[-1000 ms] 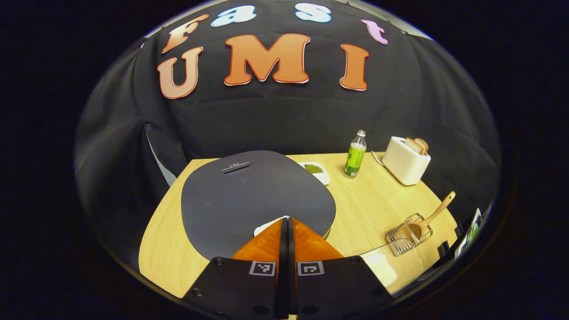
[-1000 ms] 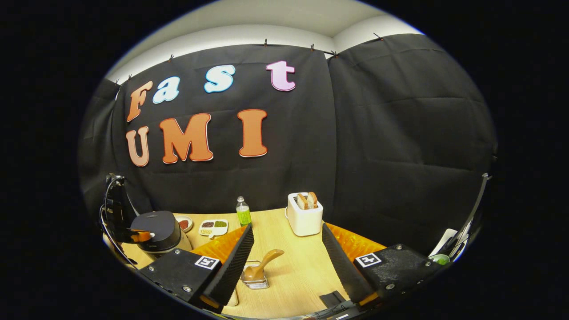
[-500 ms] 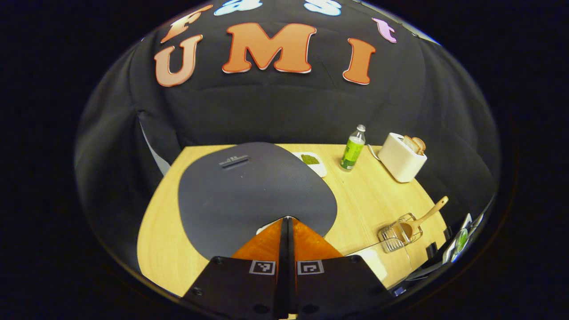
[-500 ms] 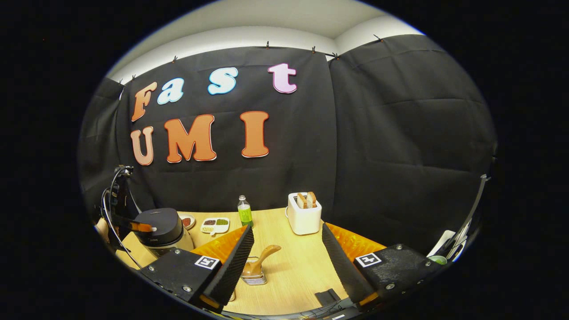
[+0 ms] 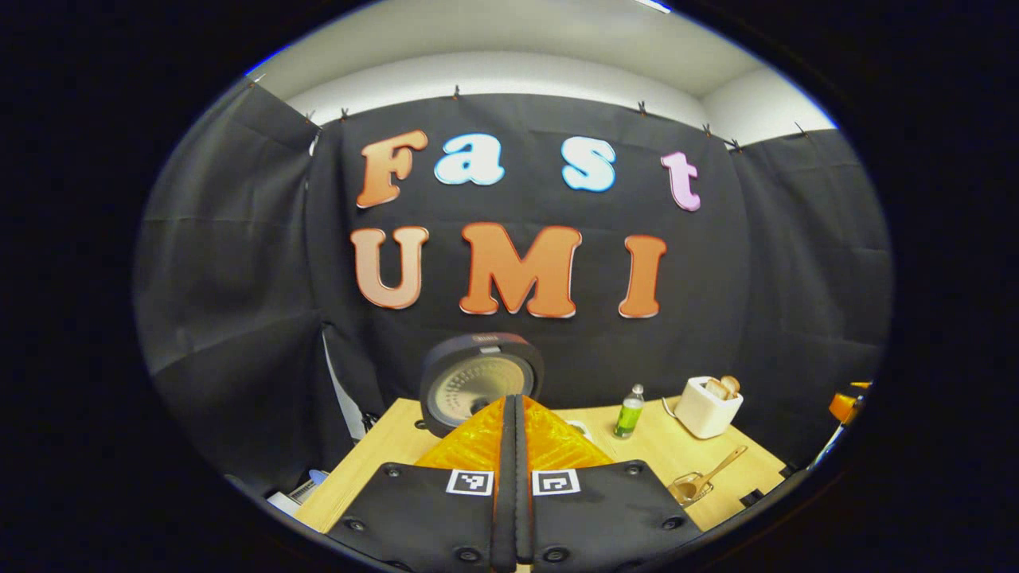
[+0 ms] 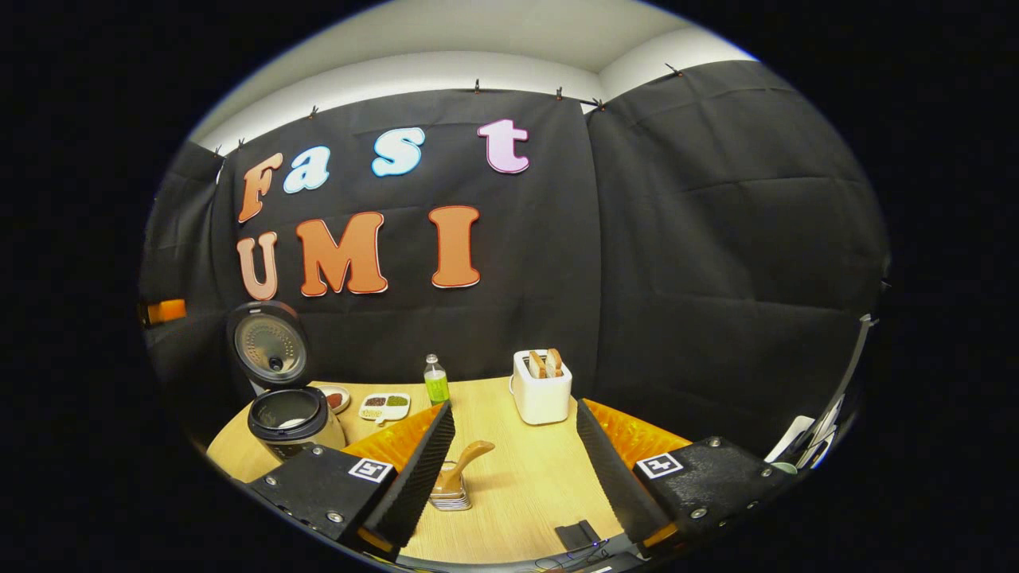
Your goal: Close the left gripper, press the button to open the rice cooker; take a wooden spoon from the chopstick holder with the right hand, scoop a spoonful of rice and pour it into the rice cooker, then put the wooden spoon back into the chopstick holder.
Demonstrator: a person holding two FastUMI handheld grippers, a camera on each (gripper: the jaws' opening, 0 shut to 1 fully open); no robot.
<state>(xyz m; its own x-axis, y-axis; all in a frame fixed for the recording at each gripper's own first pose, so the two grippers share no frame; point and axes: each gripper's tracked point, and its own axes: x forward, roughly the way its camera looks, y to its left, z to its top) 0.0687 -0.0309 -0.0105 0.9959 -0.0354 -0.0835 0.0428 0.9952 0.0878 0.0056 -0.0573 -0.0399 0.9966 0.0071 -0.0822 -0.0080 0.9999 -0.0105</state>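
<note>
Since half a second ago the rice cooker (image 6: 290, 414) has sprung open: its lid (image 6: 268, 344), which lay flat under my left tongs, now stands upright at the back of the pot, inner face toward the room. My left gripper (image 5: 515, 402) has pulled up and away from it; in the left gripper view its two fingers are pressed flat together with nothing between them, their tips in front of the raised lid (image 5: 482, 383). In the right gripper view that gripper is just a small shape at the far left edge (image 6: 163, 310), above and apart from the cooker.

My right gripper (image 6: 516, 414) has barely shifted. Its fingers are spread wide and hold nothing, hanging above the near part of the wooden table (image 6: 517, 493).

Between those fingers, nearer the left one, sits the wire chopstick holder (image 6: 449, 499) with the wooden spoon (image 6: 460, 471) in it, bowl down and handle leaning up to the right. From the left gripper view the same spoon (image 5: 712, 476) lies far to the right, near the table's edge.

Farther back stand a green bottle (image 6: 435, 381), a white toaster (image 6: 541, 390) with two slices of bread in it, and a divided white dish of grains (image 6: 384, 405) with a small round dish (image 6: 335, 398) beside it, just behind the open pot.
</note>
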